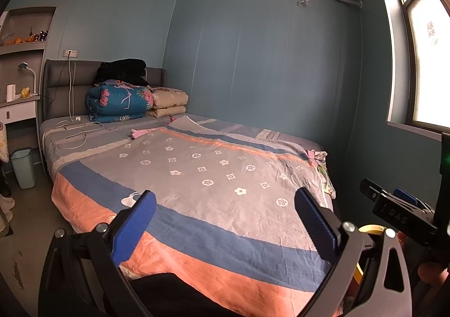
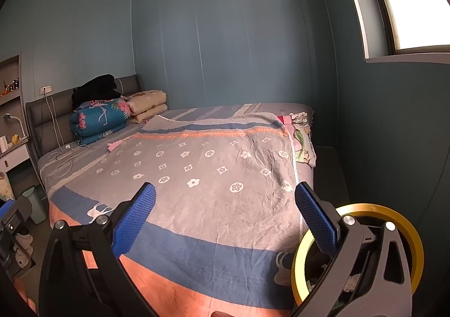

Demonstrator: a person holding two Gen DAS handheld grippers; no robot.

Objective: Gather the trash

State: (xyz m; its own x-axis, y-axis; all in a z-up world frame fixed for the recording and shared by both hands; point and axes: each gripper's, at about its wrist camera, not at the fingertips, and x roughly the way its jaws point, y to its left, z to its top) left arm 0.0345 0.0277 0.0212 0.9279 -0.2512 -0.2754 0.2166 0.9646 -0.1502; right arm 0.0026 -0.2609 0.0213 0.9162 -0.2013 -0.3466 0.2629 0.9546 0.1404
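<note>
Left wrist view: the left gripper, blue textured pads spread and empty, is held over a wrinkled grey, blue and orange flower-printed bedspread; a pale green ribbed plastic bin is seen far left.

Right wrist view: the right gripper is likewise spread empty; crumpled white trash is seen inside a gold-rimmed round black bin, near right.

Yellow-rimmed bin by bed's foot: mostly hidden behind right gripper's frame, contents dark, can't ID. In left view only a sliver of rim shows. Shelf items too small to tell. Window cut by frame edge, glass blown out.
</note>
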